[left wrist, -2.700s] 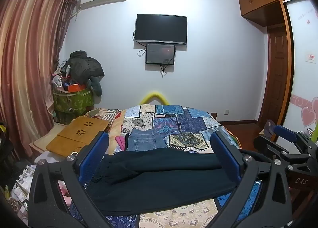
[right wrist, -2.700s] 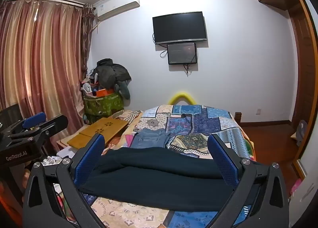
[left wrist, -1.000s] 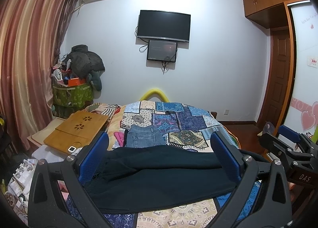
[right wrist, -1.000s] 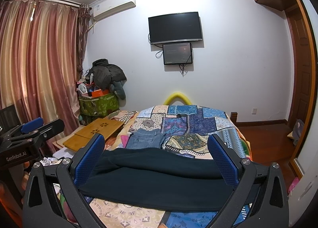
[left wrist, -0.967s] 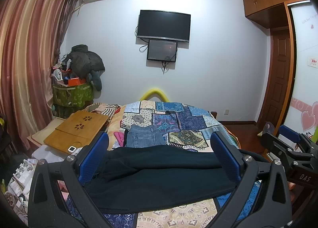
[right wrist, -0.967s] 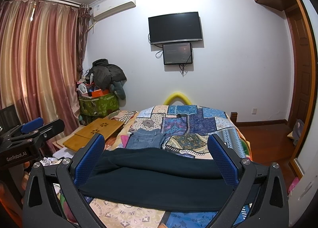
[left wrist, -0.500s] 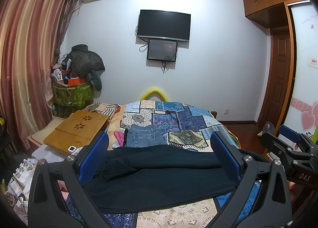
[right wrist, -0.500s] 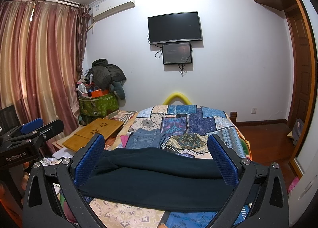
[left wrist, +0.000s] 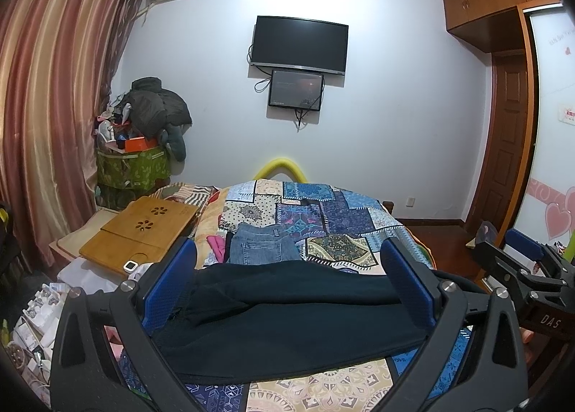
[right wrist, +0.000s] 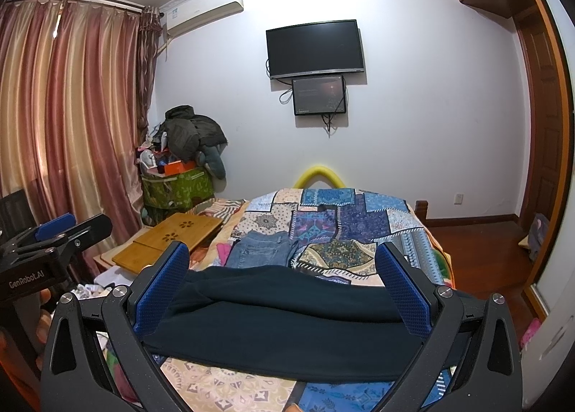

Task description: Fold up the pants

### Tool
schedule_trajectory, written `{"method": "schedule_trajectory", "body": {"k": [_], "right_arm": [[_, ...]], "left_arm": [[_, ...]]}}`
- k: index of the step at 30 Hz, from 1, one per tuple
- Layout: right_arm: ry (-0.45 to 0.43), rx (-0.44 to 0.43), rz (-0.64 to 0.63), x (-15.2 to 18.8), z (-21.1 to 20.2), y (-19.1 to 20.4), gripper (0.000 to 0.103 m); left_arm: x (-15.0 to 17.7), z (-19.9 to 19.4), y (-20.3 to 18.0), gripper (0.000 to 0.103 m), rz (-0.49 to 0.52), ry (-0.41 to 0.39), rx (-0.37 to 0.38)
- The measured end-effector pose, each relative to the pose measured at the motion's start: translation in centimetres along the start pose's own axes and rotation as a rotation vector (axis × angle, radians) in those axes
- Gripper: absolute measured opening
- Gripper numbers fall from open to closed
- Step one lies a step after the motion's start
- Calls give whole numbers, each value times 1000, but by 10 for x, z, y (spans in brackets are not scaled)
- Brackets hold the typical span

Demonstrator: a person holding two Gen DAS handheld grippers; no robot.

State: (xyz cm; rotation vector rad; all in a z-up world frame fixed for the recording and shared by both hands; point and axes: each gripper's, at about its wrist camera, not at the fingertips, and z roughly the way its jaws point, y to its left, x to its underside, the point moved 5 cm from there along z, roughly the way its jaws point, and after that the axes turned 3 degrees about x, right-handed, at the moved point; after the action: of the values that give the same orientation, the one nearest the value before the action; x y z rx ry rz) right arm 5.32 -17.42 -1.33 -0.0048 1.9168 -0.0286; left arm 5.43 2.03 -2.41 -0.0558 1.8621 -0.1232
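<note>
Both claws, left (left wrist: 287,286) and right (right wrist: 282,288), gape level above dark pants (left wrist: 287,318).

The right hand-held gripper (right wrist: 282,289) is seen with its blue-padded jaws spread wide, above dark pants (right wrist: 284,318) laid across a patchwork-covered bed (right wrist: 334,218). Folded jeans (right wrist: 260,250) are seen just beyond them. The left hand-held gripper (right wrist: 54,232) is visible at the left edge.

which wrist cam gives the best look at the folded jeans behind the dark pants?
Left wrist. The jeans show more surface there: back pocket, waistband and belt loop, above the dark pants. Right wrist shows the same jeans smaller, with their lower part hidden behind the pants' top edge.
</note>
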Motion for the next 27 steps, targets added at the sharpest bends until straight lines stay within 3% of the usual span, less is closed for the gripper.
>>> {"method": "schedule_trajectory", "body": {"k": [8, 14, 20, 24, 27], "right_arm": [[9, 14, -8, 2, 6, 0, 103], [32, 35, -23, 5, 26, -8, 103], [91, 55, -36, 13, 66, -20, 102], [129, 60, -68, 20, 96, -28, 102], [169, 46, -75, 27, 127, -35, 102]], "left_arm": [[1, 6, 5, 103, -4, 10, -3], [0, 32, 13, 103, -16, 43, 4], [-1, 87, 37, 103, -3, 92, -46], [4, 146, 70, 103, -40, 191, -54], [9, 190, 99, 103, -54, 269, -121]]}}
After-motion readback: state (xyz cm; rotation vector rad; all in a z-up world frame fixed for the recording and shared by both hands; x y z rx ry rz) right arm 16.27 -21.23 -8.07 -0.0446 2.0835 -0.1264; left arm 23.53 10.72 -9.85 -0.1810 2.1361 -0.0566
